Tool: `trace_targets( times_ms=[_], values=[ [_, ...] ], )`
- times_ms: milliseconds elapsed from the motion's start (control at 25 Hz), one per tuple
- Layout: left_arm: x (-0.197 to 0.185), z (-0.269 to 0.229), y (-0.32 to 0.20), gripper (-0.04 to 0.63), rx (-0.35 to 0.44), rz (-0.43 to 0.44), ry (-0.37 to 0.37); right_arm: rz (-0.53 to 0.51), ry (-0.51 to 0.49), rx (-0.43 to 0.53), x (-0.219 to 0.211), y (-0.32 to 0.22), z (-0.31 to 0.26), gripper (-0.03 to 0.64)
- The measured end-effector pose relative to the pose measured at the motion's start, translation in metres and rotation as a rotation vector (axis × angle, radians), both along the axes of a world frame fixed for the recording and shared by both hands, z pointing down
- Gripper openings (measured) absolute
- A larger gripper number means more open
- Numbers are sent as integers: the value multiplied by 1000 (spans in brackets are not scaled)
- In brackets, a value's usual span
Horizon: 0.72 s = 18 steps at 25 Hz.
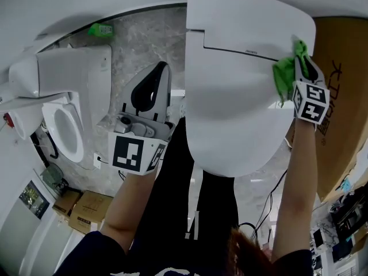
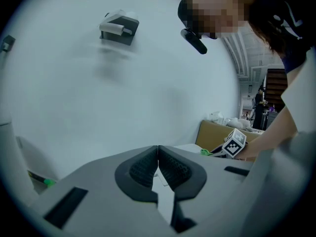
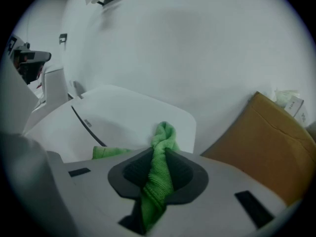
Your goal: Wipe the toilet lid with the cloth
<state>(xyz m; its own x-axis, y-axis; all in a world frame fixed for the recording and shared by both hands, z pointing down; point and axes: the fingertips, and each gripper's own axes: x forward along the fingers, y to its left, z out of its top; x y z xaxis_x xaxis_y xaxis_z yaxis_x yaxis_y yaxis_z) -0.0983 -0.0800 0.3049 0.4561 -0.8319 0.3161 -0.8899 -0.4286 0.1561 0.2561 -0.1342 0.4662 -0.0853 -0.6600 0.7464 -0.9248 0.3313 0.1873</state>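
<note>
The white toilet lid (image 1: 236, 96) fills the middle of the head view, closed. My right gripper (image 1: 303, 59) is shut on a green cloth (image 1: 284, 76) and holds it against the lid's right edge near the hinge line. In the right gripper view the cloth (image 3: 159, 174) runs up between the pads, and the lid (image 3: 123, 120) lies just ahead. My left gripper (image 1: 150, 88) hangs left of the lid over the floor, jaws together with nothing in them. In the left gripper view the left gripper (image 2: 158, 164) faces a bare white wall.
A second toilet (image 1: 69, 114) with its seat open stands at the left. A brown cardboard box (image 1: 342, 96) stands close on the lid's right. Small cardboard boxes (image 1: 80, 209) sit on the floor at lower left. A green item (image 1: 100, 30) lies by the far wall.
</note>
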Motion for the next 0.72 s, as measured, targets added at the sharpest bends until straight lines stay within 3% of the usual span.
trace_targets(
  times_ms=[160, 360, 720],
  values=[
    [-4, -1, -1, 21, 3, 2, -4, 133, -17, -4, 41, 8, 2, 86],
    [-3, -3, -2, 21, 6, -8, -3, 263, -84, 20, 62, 19, 1, 84],
    [-11, 7, -3, 21, -4, -15, 6, 303, -57, 50, 45, 21, 3, 83]
  ],
)
